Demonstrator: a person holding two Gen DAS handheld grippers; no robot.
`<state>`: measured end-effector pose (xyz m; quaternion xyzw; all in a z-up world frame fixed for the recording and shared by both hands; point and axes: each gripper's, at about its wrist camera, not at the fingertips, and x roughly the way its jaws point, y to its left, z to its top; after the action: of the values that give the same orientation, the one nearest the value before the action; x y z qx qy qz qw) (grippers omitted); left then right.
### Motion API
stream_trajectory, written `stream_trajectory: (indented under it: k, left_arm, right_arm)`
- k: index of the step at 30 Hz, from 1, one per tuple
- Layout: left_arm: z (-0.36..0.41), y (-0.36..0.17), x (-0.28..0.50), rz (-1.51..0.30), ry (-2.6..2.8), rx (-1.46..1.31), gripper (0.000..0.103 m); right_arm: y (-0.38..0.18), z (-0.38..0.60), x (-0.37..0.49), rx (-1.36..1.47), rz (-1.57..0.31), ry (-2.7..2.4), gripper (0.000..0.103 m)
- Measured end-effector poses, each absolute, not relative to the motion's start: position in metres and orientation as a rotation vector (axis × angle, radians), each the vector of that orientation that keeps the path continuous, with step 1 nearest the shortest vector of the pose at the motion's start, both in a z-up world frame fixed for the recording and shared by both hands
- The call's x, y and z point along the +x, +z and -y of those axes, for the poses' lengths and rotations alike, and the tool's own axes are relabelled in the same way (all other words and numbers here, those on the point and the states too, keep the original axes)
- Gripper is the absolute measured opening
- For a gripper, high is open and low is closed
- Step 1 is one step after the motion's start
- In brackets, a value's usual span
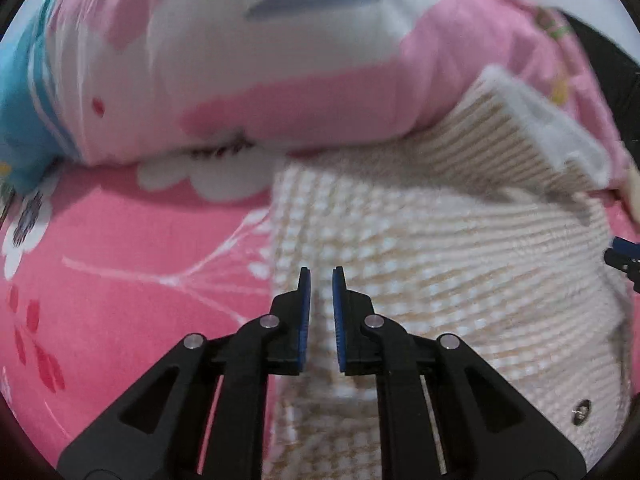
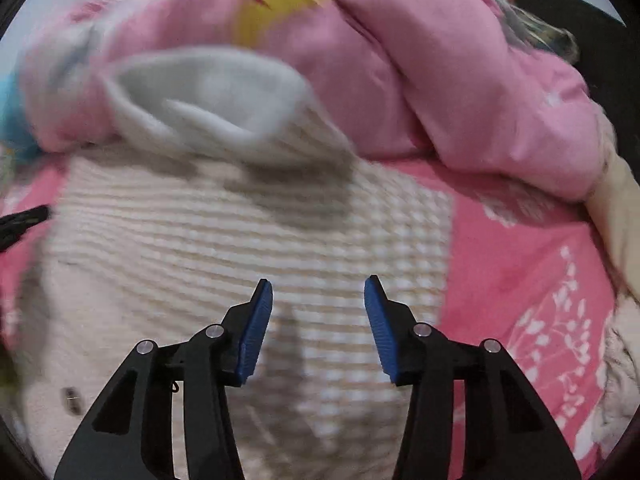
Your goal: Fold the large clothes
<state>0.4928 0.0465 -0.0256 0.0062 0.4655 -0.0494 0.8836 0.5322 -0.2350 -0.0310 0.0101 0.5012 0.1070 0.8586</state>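
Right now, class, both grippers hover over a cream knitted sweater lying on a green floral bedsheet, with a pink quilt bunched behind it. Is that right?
Not quite: the bedsheet is pink with white flowers, not green, as the right wrist view shows. The rest holds: both the left gripper and right gripper hover over the cream knitted sweater, and the pink quilt is bunched behind it.

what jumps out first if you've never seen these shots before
A cream knitted sweater fills the middle of both views, spread on a bright pink flowered bedsheet. Behind it a pink quilt is bunched up. The left gripper is nearly closed above the knit; the right gripper is wide open.
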Motion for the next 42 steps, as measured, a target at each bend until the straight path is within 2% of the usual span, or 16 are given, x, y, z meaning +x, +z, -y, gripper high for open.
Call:
stream_trajectory:
  k: [2, 6, 7, 9, 12, 16, 18, 22, 26, 30, 32, 33, 37, 42]
  left_arm:
    - [-0.036, -0.02, 0.489, -0.957, -0.159, 0.002, 0.012]
    - [0.007, -0.049, 0.483, -1.044, -0.193, 0.114, 0.033]
    - [0.013, -0.059, 0.48, -1.059, -0.17, 0.164, 0.034]
    - [0.015, -0.058, 0.472, -1.027, -0.143, 0.185, 0.035]
    - [0.003, -0.026, 0.45, -1.025, -0.134, 0.109, 0.04]
    - [-0.007, 0.016, 0.395, -0.945, -0.105, 0.124, 0.056]
    - [-0.01, 0.033, 0.358, -0.931, -0.128, 0.13, 0.063]
    - [-0.01, 0.032, 0.288, -0.937, -0.161, 0.163, 0.077]
    - [-0.013, -0.005, 0.241, -0.978, -0.139, 0.157, 0.08]
    - [-0.016, -0.042, 0.222, -1.039, -0.07, 0.144, 0.08]
    - [-0.019, -0.053, 0.218, -1.046, -0.048, 0.123, 0.083]
    - [-0.021, -0.055, 0.216, -1.034, -0.043, 0.108, 0.084]
    - [-0.019, -0.055, 0.207, -1.007, -0.023, 0.119, 0.085]
    - [-0.022, -0.059, 0.206, -1.018, -0.037, 0.102, 0.09]
  right_arm:
    - [-0.025, 0.217, 0.528, 0.037, -1.03, 0.316, 0.048]
    - [-0.08, 0.179, 0.537, -0.065, -1.181, 0.291, 0.054]
    - [-0.086, 0.175, 0.535, -0.088, -1.16, 0.283, 0.055]
    - [-0.073, 0.177, 0.532, -0.069, -1.166, 0.252, 0.055]
    - [-0.032, 0.183, 0.493, -0.052, -1.12, 0.234, 0.056]
    - [0.011, 0.192, 0.426, -0.046, -1.041, 0.271, 0.077]
    - [0.028, 0.196, 0.379, -0.039, -1.011, 0.294, 0.082]
    - [0.033, 0.205, 0.3, -0.034, -1.019, 0.332, 0.086]
    - [0.007, 0.207, 0.24, -0.042, -1.06, 0.272, 0.087]
    - [-0.035, 0.211, 0.219, -0.059, -1.129, 0.179, 0.087]
    - [-0.056, 0.21, 0.217, -0.072, -1.159, 0.147, 0.087]
    - [-0.061, 0.21, 0.215, -0.072, -1.151, 0.142, 0.089]
    - [-0.061, 0.207, 0.211, -0.077, -1.14, 0.117, 0.097]
    - [-0.06, 0.207, 0.208, -0.069, -1.158, 0.102, 0.097]
